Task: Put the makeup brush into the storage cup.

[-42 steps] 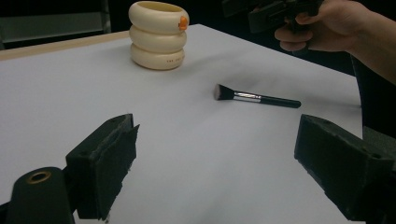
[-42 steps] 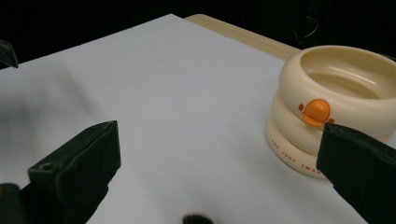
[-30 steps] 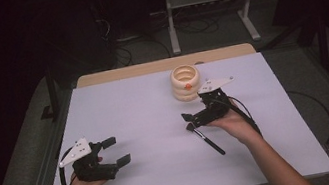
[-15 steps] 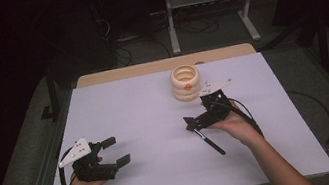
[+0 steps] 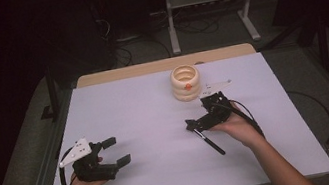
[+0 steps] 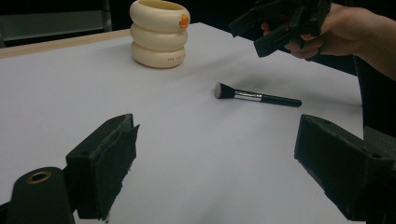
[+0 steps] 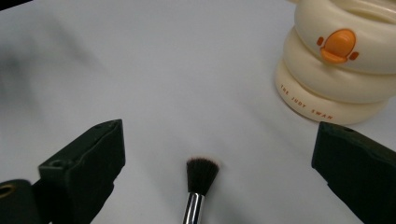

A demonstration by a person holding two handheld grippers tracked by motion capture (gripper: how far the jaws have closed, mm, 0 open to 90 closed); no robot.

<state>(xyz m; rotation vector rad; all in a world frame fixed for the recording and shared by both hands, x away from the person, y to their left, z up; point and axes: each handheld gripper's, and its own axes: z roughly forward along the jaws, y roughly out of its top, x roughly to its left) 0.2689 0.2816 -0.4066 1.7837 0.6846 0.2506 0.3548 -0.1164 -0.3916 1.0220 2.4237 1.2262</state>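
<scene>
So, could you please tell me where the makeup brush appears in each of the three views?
High view: the makeup brush lies right of centre on the white table, just below the right claw.
Left gripper view: it lies flat at upper centre-right, bristles pointing left.
Right gripper view: bottom centre, bristles pointing up.
Shared landmark: the cream ringed cup.

We have the right tool (image 5: 197, 123) over the brush (image 5: 210, 142), jaws apart. Cream holder (image 5: 185, 82) just beyond it. Left tool (image 5: 115, 152) spread wide near the white bench's (image 5: 144, 106) front-left corner, well apart.
</scene>
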